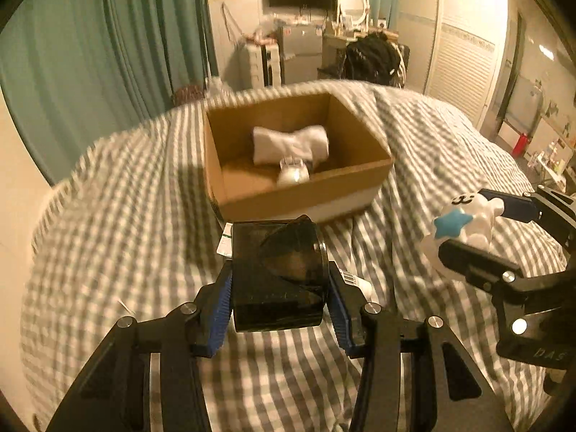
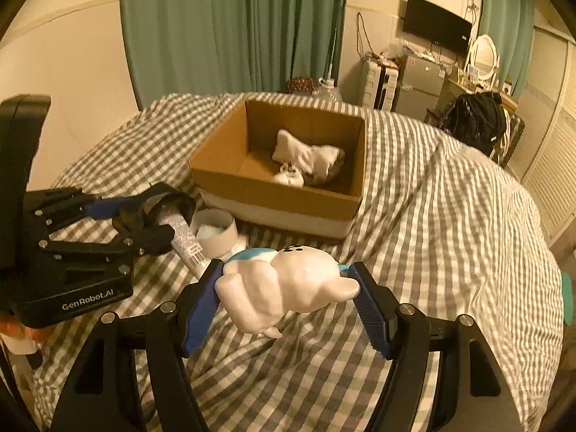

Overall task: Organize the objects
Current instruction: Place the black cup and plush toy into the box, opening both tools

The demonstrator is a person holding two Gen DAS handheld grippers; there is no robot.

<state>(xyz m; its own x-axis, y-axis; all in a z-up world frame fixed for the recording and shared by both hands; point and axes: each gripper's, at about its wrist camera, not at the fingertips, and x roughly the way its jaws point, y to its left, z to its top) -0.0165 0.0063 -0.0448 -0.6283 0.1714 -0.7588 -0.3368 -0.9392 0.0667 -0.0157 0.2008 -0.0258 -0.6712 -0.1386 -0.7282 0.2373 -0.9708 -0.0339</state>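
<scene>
In frame centre, the open brown cardboard box (image 1: 288, 151) already holds a folded white cloth (image 1: 289, 144). Our left gripper (image 1: 280, 289) clamps a dark translucent plastic cup (image 1: 279, 273); our right gripper (image 2: 288, 291) clamps a white cartoon figurine (image 2: 288, 288); both remain unboxed.

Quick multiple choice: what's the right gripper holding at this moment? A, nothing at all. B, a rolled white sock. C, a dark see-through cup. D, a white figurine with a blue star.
D: the right gripper is shut on the white figurine, its blue fingers pressed on both sides; the dark cup is in the left gripper, and the sock lies in the cardboard box.
</scene>
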